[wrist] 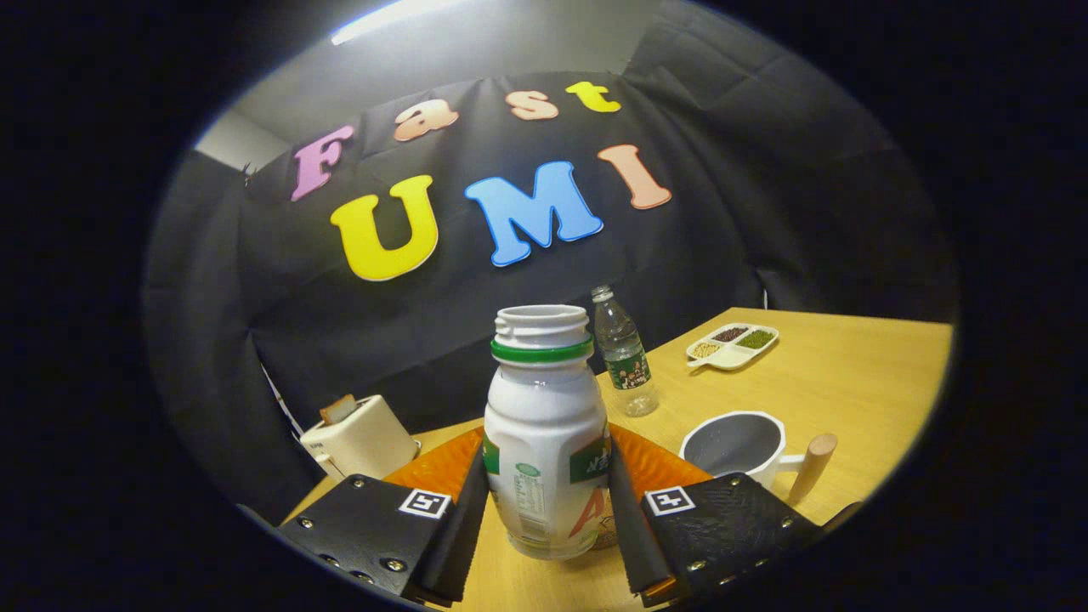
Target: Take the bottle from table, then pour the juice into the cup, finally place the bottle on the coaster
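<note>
A white juice bottle [544, 425] with a green neck ring and no cap stands upright between my fingers. My gripper [546, 484] is shut on it, one finger pressed to each side of its body. Its base is at the wooden table [850, 391]; I cannot tell whether it rests on it or hangs just above. An orange coaster [429, 469] lies right behind the bottle and shows on both sides of it. A white cup [735, 442] with a grey inside and a wooden handle stands ahead to the right, just beyond my right finger.
Beyond the juice bottle stands a clear water bottle [625, 353]. A white sectioned dish [733, 344] with beans lies further back on the right. At the table's left corner sits a cream toaster [361, 438] with a slice in it.
</note>
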`<action>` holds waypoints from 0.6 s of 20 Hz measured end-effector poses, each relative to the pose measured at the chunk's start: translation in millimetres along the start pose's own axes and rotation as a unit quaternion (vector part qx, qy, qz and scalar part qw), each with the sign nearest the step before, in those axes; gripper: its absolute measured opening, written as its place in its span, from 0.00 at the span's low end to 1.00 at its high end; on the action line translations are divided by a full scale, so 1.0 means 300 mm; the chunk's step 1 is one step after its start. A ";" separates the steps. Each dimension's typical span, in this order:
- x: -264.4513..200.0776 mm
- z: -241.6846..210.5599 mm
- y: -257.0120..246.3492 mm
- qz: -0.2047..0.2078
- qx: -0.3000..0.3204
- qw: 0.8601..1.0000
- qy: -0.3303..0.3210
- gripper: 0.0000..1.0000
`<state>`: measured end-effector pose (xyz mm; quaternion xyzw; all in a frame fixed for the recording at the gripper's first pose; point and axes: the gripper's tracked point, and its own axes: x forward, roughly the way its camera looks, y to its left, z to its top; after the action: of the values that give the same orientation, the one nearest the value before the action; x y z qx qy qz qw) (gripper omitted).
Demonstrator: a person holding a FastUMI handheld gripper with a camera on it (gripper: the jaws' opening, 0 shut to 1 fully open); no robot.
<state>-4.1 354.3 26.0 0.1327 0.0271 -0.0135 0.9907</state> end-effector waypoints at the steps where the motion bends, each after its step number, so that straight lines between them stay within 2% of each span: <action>1: -0.003 0.007 0.001 -0.004 -0.033 0.999 0.000 0.68; 6: 0.022 0.001 0.035 -0.001 -0.133 0.991 0.000 0.68; 12: 0.076 -0.019 0.018 0.014 -0.136 0.991 -0.009 0.68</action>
<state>18.5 360.5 20.7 -0.0031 0.0184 0.0030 0.9998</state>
